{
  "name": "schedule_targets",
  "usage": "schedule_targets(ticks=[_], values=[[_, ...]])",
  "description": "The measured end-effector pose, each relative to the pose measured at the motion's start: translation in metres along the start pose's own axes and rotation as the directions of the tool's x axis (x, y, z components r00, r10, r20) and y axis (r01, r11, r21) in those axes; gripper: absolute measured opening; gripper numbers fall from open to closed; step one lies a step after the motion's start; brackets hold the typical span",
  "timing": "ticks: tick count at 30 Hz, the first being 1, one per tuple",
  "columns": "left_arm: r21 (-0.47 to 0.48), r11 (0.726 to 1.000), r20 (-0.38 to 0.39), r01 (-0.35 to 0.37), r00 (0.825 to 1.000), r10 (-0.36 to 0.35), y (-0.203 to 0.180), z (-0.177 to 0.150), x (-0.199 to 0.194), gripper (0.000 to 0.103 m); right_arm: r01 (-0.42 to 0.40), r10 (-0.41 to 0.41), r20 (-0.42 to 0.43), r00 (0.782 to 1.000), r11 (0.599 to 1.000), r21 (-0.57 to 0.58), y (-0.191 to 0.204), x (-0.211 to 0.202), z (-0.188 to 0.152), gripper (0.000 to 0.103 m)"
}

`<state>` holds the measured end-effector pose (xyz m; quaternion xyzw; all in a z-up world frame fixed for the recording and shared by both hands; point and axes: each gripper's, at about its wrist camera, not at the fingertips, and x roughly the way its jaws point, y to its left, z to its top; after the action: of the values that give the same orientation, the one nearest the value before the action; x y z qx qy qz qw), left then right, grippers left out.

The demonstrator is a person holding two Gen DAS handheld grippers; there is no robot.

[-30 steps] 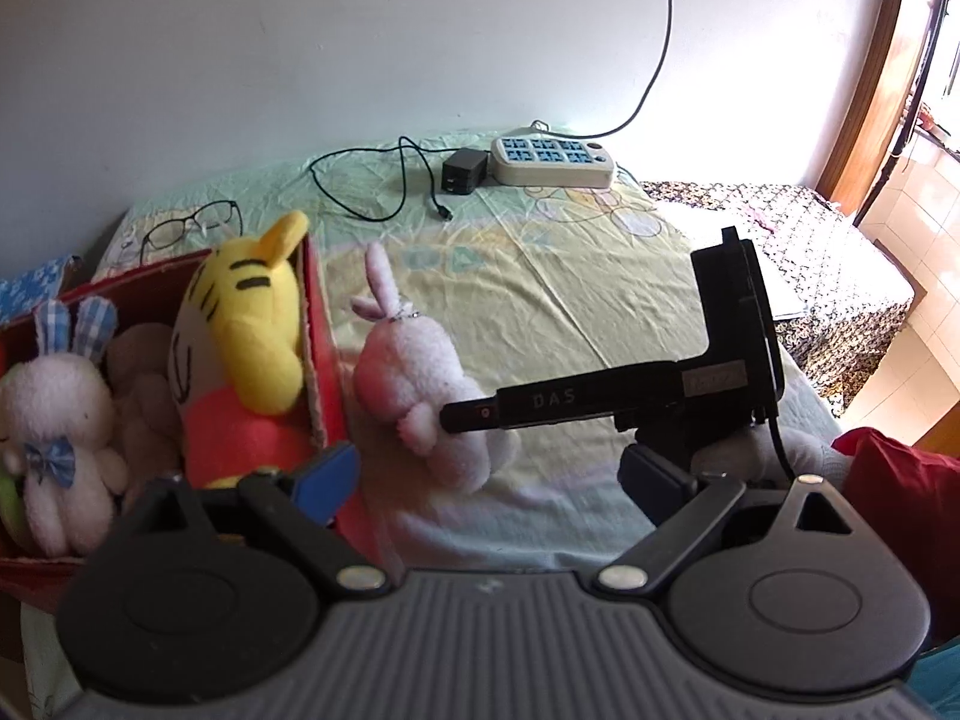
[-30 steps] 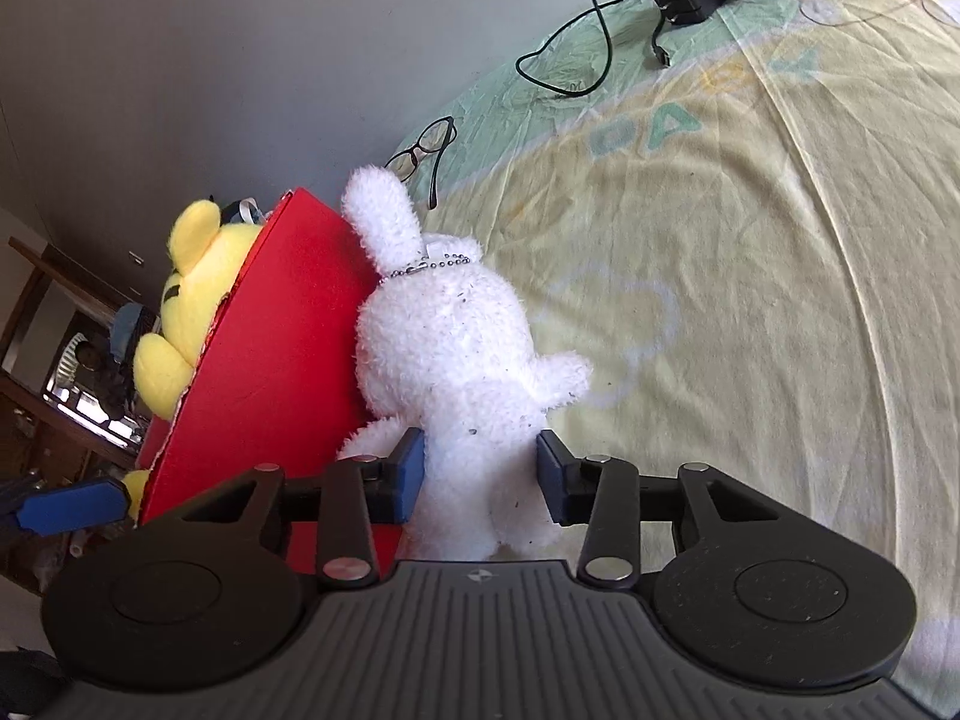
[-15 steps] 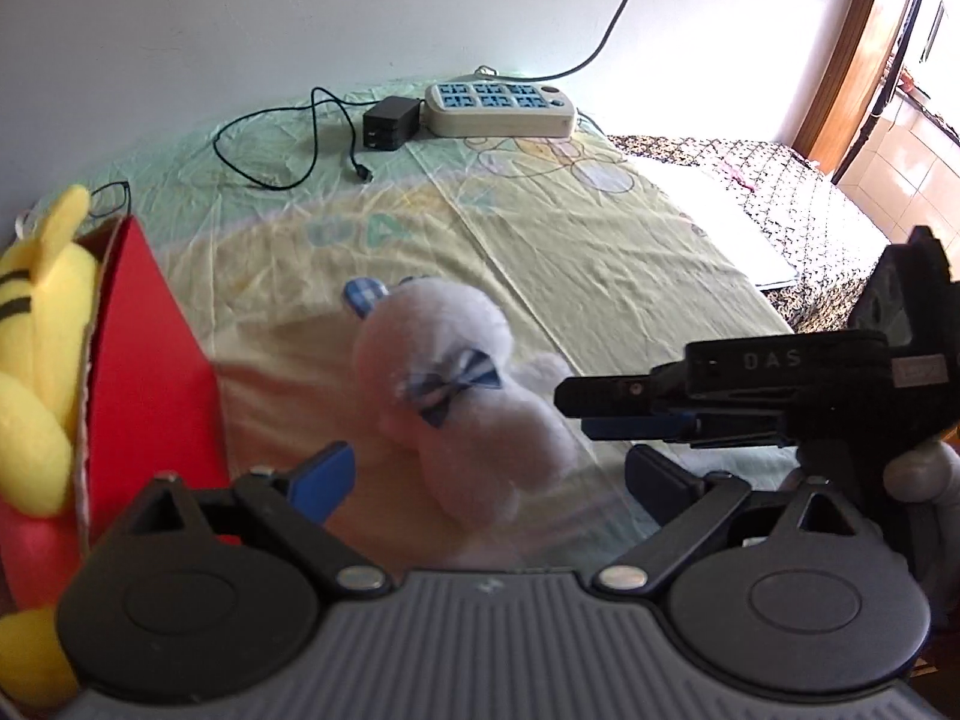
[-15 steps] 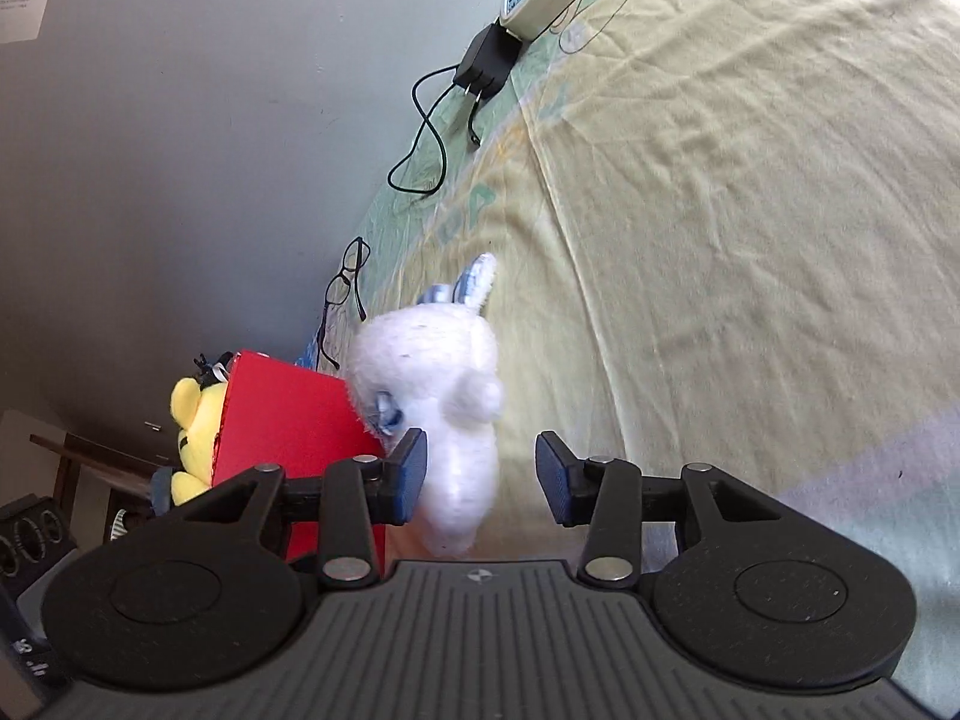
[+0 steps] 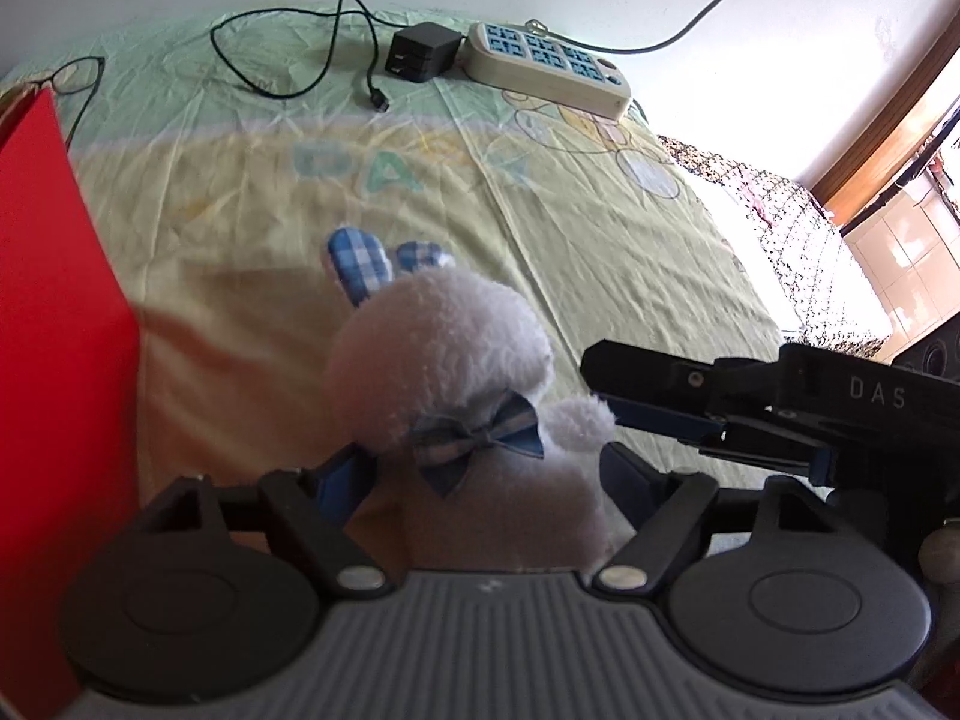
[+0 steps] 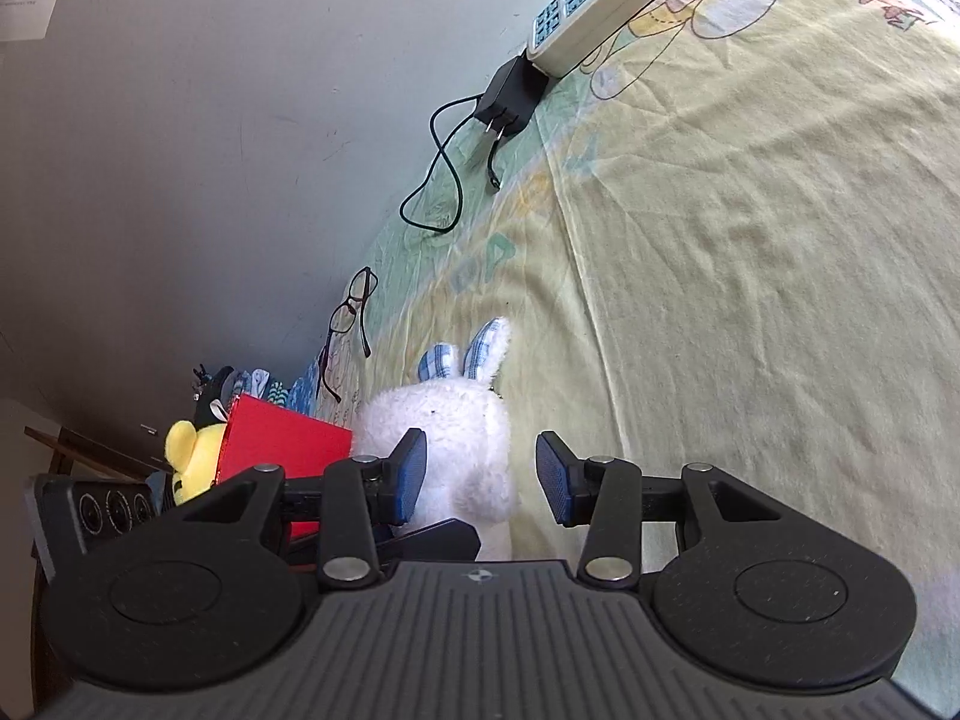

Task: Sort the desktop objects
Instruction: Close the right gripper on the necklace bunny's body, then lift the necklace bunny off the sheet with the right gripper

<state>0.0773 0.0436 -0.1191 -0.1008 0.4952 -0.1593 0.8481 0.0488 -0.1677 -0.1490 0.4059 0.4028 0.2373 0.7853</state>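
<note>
Left fingers closing around plush rabbit.

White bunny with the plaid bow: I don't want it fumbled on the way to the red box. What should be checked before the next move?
1. Left gripper around the white bunny: ok; its jaws have just been closing, with the bunny's body between them.
2. Left pads pressing firmly: cannot tell.
3. Right gripper out of the way: not ok; it is open, with the bunny partly between its fingers.
4. Red box within easy reach: ok, it stands beside the bunny.
5. Free room inside the box: cannot tell; a yellow plush shows there and the inside is hidden.
</note>
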Motion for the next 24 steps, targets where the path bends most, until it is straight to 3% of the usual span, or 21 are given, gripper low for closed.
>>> schedule_targets(ticks=[11, 16, 20, 24], values=[[-0.027, 0.999, -0.008, -0.024, 1.000, 0.024, 0.012, 0.013, 0.014, 0.074, -0.070, 0.070, -0.086, 0.994, 0.998, 0.008, 0.001, 0.037, 0.004, 0.058], [-0.004, 0.999, -0.009, -0.037, 0.999, 0.037, 0.011, 0.014, 0.015, 0.074, -0.109, 0.114, -0.100, 0.988, 0.992, 0.057, -0.003, 0.042, 0.003, 0.054], [-0.024, 1.000, -0.023, -0.009, 1.000, 0.008, 0.012, 0.013, 0.011, 0.074, -0.112, 0.120, -0.112, 0.987, 0.991, 0.075, -0.004, 0.035, 0.002, 0.048], [0.015, 1.000, -0.026, 0.000, 1.000, 0.000, -0.002, 0.004, 0.002, 0.074, -0.114, 0.127, -0.119, 0.985, 0.987, 0.110, -0.004, 0.021, -0.002, 0.047]])
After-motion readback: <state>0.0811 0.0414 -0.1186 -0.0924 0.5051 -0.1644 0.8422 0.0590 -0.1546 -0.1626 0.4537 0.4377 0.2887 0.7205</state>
